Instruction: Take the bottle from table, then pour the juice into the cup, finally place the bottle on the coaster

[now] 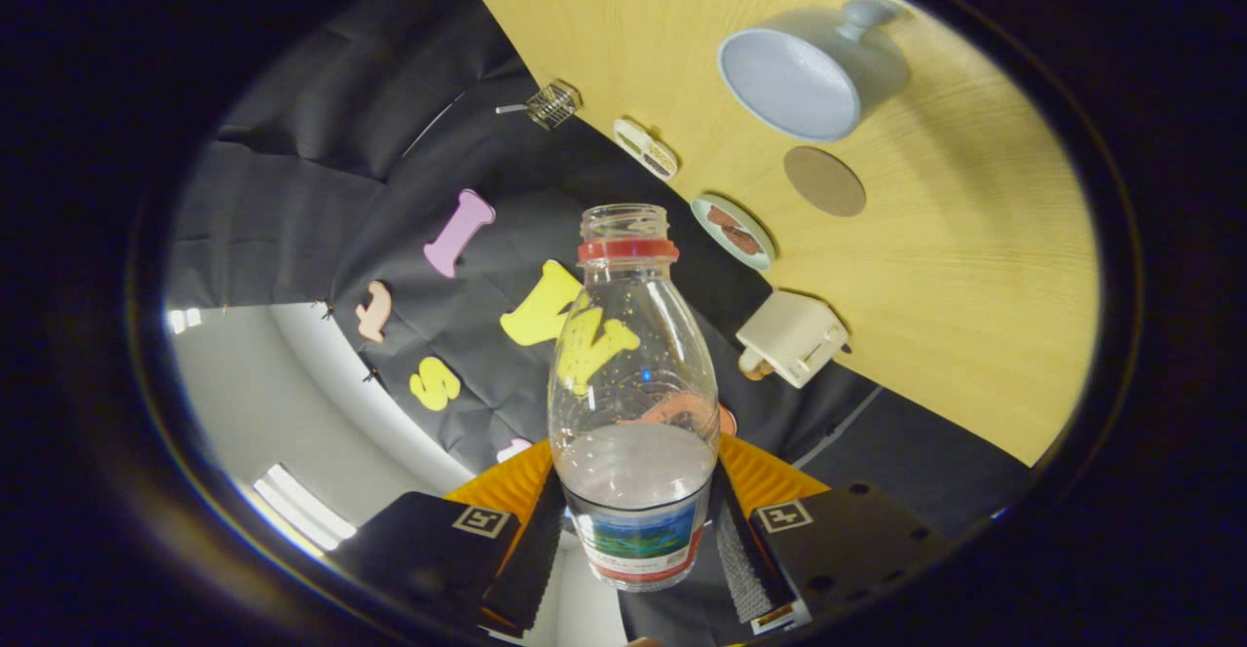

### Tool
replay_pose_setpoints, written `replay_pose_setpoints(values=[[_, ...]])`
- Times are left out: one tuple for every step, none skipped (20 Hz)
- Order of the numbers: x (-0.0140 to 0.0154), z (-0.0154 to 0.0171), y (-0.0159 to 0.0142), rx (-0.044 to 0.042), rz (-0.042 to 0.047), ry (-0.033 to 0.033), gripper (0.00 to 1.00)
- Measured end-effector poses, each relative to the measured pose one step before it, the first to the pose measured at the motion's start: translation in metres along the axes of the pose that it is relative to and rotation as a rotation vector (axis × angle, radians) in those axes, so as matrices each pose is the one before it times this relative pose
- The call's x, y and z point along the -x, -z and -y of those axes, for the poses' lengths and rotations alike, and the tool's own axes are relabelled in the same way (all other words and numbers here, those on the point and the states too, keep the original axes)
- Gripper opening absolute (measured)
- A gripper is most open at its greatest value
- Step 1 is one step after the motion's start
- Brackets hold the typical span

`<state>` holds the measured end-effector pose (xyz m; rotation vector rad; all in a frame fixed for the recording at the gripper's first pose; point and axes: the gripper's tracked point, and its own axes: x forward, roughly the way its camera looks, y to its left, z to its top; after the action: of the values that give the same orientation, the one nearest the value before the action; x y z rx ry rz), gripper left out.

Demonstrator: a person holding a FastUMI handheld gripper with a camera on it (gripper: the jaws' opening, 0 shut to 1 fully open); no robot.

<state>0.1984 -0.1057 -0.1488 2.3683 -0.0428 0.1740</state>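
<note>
**Bottle held clear of the table, cup not yet under its mouth**

Bottle [633, 403] sits between the fingers of my gripper [633, 545], both pressing on its labelled lower part, so it is clamped low, which leaves the neck free for tipping; the cap is off and a pale liquid fills only the lower part; its surface lies roughly across the body, so I judge the bottle close to upright, with nothing spilling. The table [935, 316] appears slanted beyond the bottle, because I hold the rig lifted and rolled. On it stands the cup [804, 72], with its handle on the far side; just beside the cup lies the round brown coaster [824, 181], bare and waiting for the bottle. Along the table's edge sit a small plate [733, 230] with something dark on it and a white box [791, 337]; I leave those alone. Pouring looks yet to start; next I would bring the mouth over the cup.
</note>
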Motion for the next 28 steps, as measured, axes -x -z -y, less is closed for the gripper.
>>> replay_pose_setpoints(values=[[-0.00044, 0.00157, -0.00155, -0.00369, 0.00008, 0.00313, 0.77], [0.00122, 0.00017, -0.00056, -0.00274, -0.00093, 0.00004, 0.76], [0.00046, 0.00104, 0.00007, -0.00164, -0.00510, 0.00365, 0.76], [-0.00112, 0.00029, -0.00025, 0.00191, 0.00248, 0.00202, 0.77], [-0.00039, -0.00013, -0.00101, 0.00009, 0.00091, 0.00222, 0.76], [0.00065, -0.00165, -0.00072, -0.00172, 0.00109, -0.00100, 0.77], [0.00054, -0.00061, 0.00008, -0.00271, 0.00132, -0.00389, 0.77], [0.00069, -0.00232, -0.00048, 0.00171, 0.00799, -0.00569, 0.77], [-0.00005, -0.00121, 0.00226, 0.00800, -0.00354, -0.01086, 0.76], [0.00322, -0.00354, 0.00360, 0.01260, -0.00233, -0.00901, 0.76], [0.00094, 0.00007, 0.00258, 0.01499, -0.00332, -0.00021, 0.76], [0.00144, 0.00072, 0.00189, 0.01286, -0.00107, -0.00224, 0.76], [0.00001, 0.00031, 0.00461, 0.01850, -0.00318, -0.00034, 0.76], [0.00074, 0.00008, 0.00454, 0.02671, -0.00511, 0.00449, 0.76], [0.00009, 0.00057, 0.00501, 0.04615, -0.00586, 0.00560, 0.76], [0.00153, 0.00232, 0.00367, 0.06169, -0.00395, 0.01303, 0.76], [0.00215, 0.00295, 0.00391, 0.06651, -0.00284, 0.01252, 0.76], [0.00200, -0.00002, 0.00291, 0.06133, -0.00091, 0.01299, 0.76], [0.00029, 0.00107, 0.00289, 0.05485, -0.00675, 0.00950, 0.76], [-0.00010, -0.00057, 0.00372, 0.04679, -0.00242, 0.00420, 0.77], [0.00026, 0.00083, 0.00313, 0.04983, -0.00632, 0.00632, 0.77], [0.00138, 0.00098, 0.00430, 0.04958, -0.00969, 0.00621, 0.76], [-0.00064, 0.00052, 0.00306, 0.05479, -0.00800, 0.00438, 0.76], [-0.00152, 0.00078, 0.00325, 0.06326, -0.00378, 0.00593, 0.77], [-0.00173, 0.00182, 0.00169, 0.07216, -0.00509, 0.01184, 0.77], [-0.00154, 0.00408, -0.00179, 0.07805, 0.00171, 0.01923, 0.77], [-0.00115, 0.00417, -0.00366, 0.07768, 0.00473, 0.01951, 0.76], [-0.00148, 0.00516, -0.00510, 0.07180, 0.00439, 0.02202, 0.77]])
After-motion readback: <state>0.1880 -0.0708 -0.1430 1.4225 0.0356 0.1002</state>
